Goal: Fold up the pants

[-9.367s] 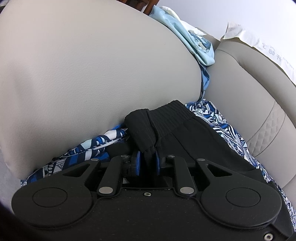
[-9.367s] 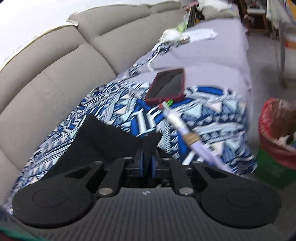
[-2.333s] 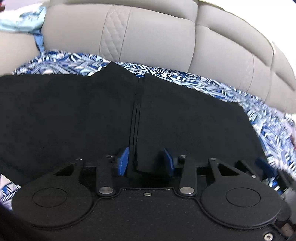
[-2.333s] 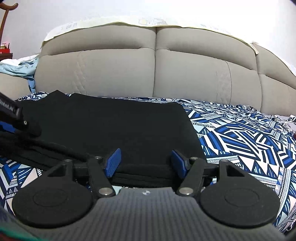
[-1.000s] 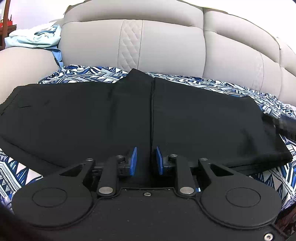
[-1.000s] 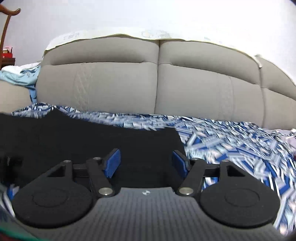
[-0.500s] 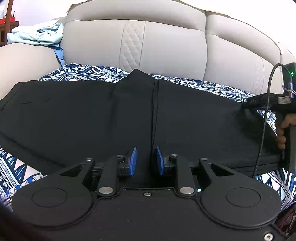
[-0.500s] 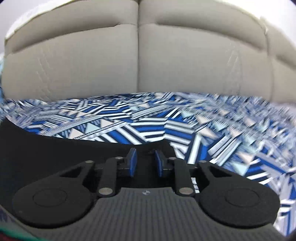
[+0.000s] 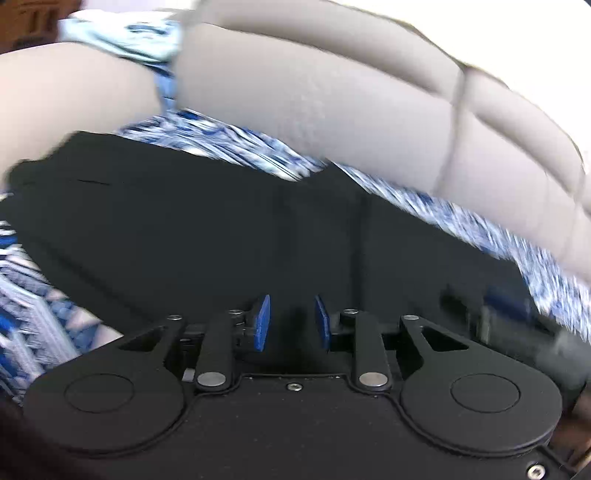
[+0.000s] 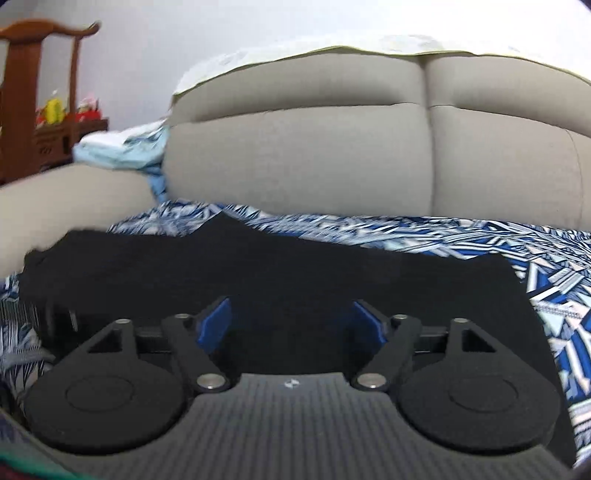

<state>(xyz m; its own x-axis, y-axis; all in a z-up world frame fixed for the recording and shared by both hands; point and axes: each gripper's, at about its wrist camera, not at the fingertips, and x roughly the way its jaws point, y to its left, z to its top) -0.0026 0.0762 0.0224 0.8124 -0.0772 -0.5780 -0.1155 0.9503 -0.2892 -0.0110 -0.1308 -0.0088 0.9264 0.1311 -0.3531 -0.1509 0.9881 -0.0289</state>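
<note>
Pants (image 10: 280,273), black and spread flat, lie across the seat of a sofa (image 10: 314,158), on a blue-and-white patterned cloth (image 10: 546,258) that covers the cushions. Nearest each camera is its own tool. The left gripper (image 9: 291,322) sits low over the near edge of the pants with its blue pads (image 9: 261,323) only a narrow gap apart; its jaws have just been opening a little, and whether any fabric is caught between them cannot be told against the black. The right gripper (image 10: 291,323) has its jaws spread wide, having just opened, and its pads (image 10: 216,325) stand clear on either side with the dark cloth below them, pressing on nothing.

Around the pants, patterned cloth shows at the left near corner (image 9: 33,317), along the far edge, and broadly to the right. Behind rises the grey sofa back, close to the far edge of the pants. The rounded armrest (image 10: 74,199) hems in their left end, with a pale blue garment (image 10: 122,147) heaped on top. Farther left, a wooden stand (image 10: 40,92) holds small coloured items before a plain wall (image 10: 184,29).
</note>
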